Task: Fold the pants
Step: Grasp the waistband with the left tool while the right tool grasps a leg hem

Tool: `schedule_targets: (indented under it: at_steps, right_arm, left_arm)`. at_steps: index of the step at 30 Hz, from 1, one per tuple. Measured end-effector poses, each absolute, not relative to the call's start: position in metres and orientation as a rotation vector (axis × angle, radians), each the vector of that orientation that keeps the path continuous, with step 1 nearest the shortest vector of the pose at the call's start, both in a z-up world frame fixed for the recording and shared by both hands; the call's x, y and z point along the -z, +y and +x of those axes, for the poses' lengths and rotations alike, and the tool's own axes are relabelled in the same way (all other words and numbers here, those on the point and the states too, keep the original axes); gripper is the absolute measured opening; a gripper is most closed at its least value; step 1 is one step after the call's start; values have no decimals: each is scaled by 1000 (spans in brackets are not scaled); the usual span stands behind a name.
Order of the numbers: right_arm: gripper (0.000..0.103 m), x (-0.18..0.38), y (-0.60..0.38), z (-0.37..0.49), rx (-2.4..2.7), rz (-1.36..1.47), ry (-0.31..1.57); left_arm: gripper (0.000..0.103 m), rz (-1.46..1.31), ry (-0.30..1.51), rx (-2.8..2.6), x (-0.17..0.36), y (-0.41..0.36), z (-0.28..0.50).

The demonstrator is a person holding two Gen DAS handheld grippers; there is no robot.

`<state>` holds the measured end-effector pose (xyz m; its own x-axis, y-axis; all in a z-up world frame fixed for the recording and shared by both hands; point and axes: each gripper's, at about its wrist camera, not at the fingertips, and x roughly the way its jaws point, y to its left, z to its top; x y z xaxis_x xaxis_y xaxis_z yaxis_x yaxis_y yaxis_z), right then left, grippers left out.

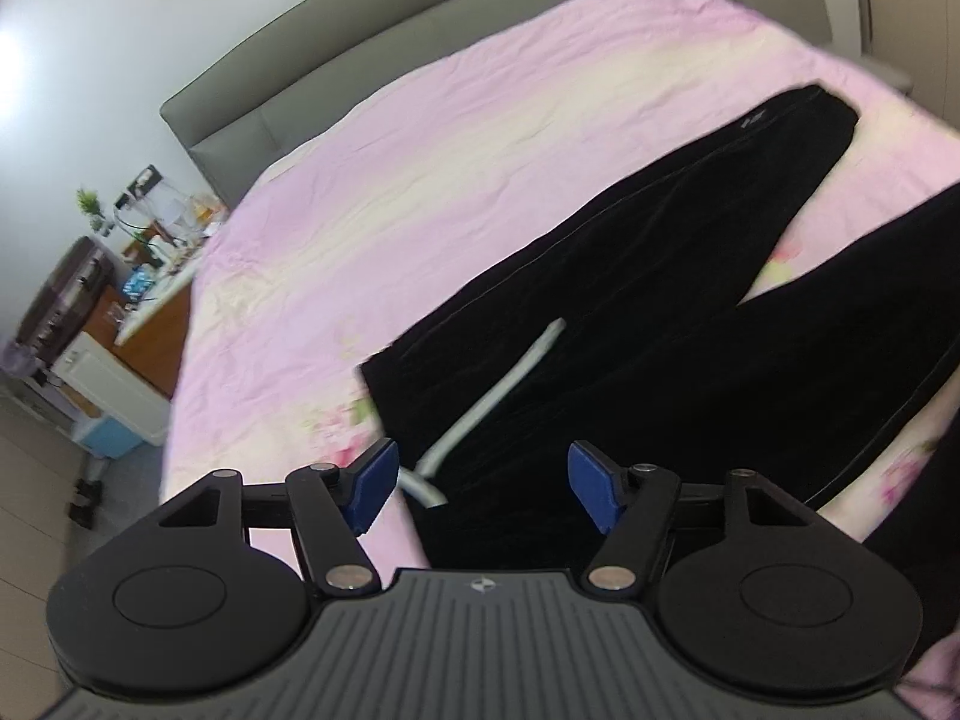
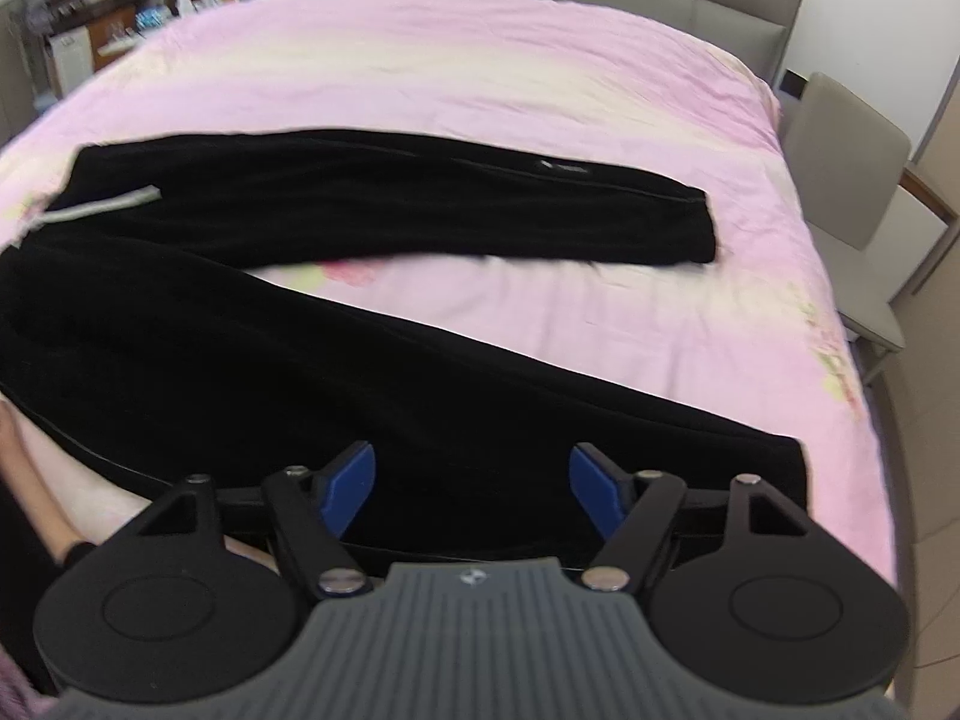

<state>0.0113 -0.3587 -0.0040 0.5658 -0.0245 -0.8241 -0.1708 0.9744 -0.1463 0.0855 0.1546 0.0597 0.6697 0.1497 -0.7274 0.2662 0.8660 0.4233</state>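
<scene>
A: Which way do the black pants (image 2: 252, 324) run?

B: In the right wrist view their long axis goes across the pink bed cover (image 2: 480, 54): waistband at the left edge, two legs stretching to the right. The legs split into a V. The far leg (image 2: 420, 204) lies almost straight across, cuff on the right; the near leg (image 2: 480, 408) slants down toward the lower right, ending by the bed's edge.

A: And from the left wrist?

B: There the waistband is nearest the camera and the legs point away, up and to the right. The whole garment lies flat on the bed.

A: How do they look?

B: Plain black, soft, slightly blurred. One pale drawstring (image 1: 510, 396) lies on the waist area, and a small light mark sits on the far leg near its cuff.

A: Counts?

B: One pair of pants, two legs, one drawstring visible, two grippers.

A: The grippers?

B: The left gripper (image 1: 483, 483) has its blue pads set wide apart above the waistband corner, nothing pinched. The right gripper (image 2: 474, 489) is likewise spread, hovering over the near leg, with no cloth gripped between the pads.
</scene>
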Motion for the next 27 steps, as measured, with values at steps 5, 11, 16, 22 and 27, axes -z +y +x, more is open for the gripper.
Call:
schedule_targets:
  at_steps: [5, 11, 16, 22, 27]
  right_arm:
    - [69, 12, -392, 27, -73, -279, 1046]
    - [61, 31, -409, 37, -150, -437, 1115]
    - [58, 46, -431, 43, -99, -465, 1175]
    - [58, 49, -454, 37, -37, -450, 1203]
    - [58, 52, -462, 36, -18, -441, 1219]
  left_arm:
    - [76, 710, 875, 94, -66, 182, 96]
    - [76, 864, 1041, 279, 3, 180, 97]
    - [76, 906, 1177, 407, 89, 180, 99]
    - [76, 913, 1274, 434, 148, 198, 114]
    - [77, 999, 1271, 491, 180, 199, 115]
